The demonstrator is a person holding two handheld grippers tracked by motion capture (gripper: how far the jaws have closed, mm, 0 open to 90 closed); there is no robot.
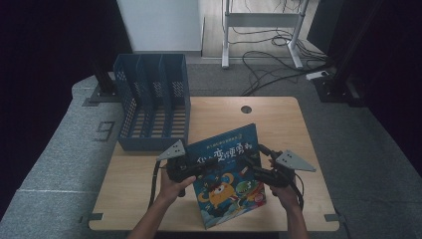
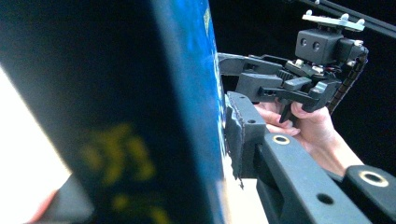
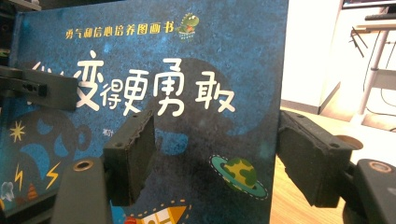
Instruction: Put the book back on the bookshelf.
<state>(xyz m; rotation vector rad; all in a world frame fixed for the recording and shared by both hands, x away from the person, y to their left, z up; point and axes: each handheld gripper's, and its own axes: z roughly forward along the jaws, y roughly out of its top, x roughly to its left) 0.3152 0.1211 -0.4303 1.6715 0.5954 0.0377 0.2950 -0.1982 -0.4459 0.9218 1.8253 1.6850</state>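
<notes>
The left gripper (image 1: pixel 191 168) is clenched on the left edge of the blue picture book (image 1: pixel 230 172) at the near middle of the bench (image 1: pixel 283 119) — the right gripper (image 1: pixel 258 164), fingers released astride its right edge, should clamp next — likely for the far-left blue slotted file rack (image 1: pixel 152 102).

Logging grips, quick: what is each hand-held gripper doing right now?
Left hand-held gripper: shut on the book, at its left edge.
Right hand-held gripper: open, jaws either side of the book's right edge, pads not pressing.
</notes>
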